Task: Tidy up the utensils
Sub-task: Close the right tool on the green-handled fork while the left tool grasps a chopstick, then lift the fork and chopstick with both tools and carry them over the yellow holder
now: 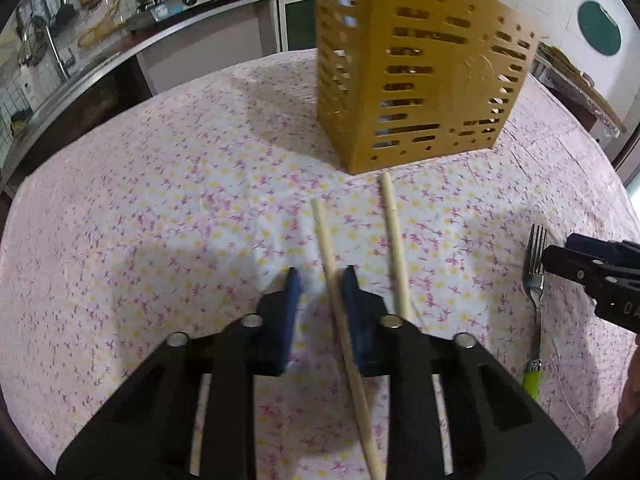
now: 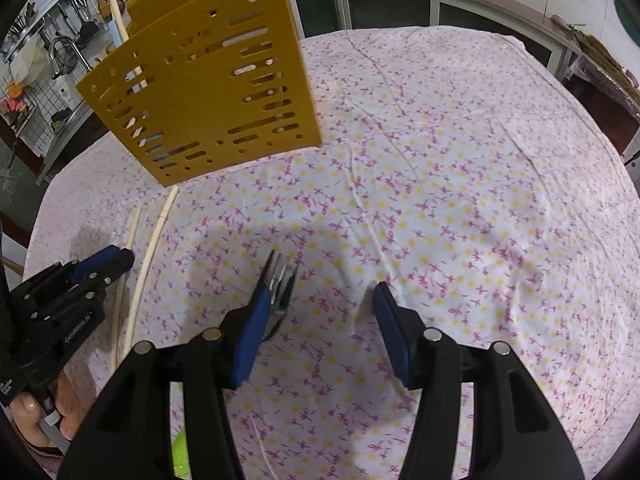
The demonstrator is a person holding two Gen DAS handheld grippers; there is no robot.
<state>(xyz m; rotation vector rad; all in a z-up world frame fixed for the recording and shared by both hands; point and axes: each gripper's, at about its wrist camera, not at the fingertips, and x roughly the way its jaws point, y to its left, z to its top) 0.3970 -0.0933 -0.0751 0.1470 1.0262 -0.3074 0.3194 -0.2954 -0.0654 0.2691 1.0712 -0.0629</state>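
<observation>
So, two pale wooden chopsticks lie on the floral-cloth counter (image 1: 160, 200), long axes running from lower centre of the left wrist view up toward the mustard-yellow slotted plastic utensil holder (image 1: 412, 80) at upper centre. The nearer chopstick (image 1: 332, 280) sits inside the gap of the left gripper (image 1: 322, 280), hugging the inner face of the finger on the frame's right; the second chopstick (image 1: 394, 240) lies just outside that finger. Left fingers are spread apart, nothing clamped yet (a squeeze looks like the next call).

The silver fork with lime-green handle (image 2: 282, 284) points tines-up-frame in the right wrist view, tines against the blue pad (image 2: 252, 332) on the frame's left of the right gripper (image 2: 324, 280). Those fingers stand wide apart, fork off-centre in the gap, not gripped. Each gripper is low over the counter, angled forward; the holder stands ahead of both, some chopsticks already poking from its top.
</observation>
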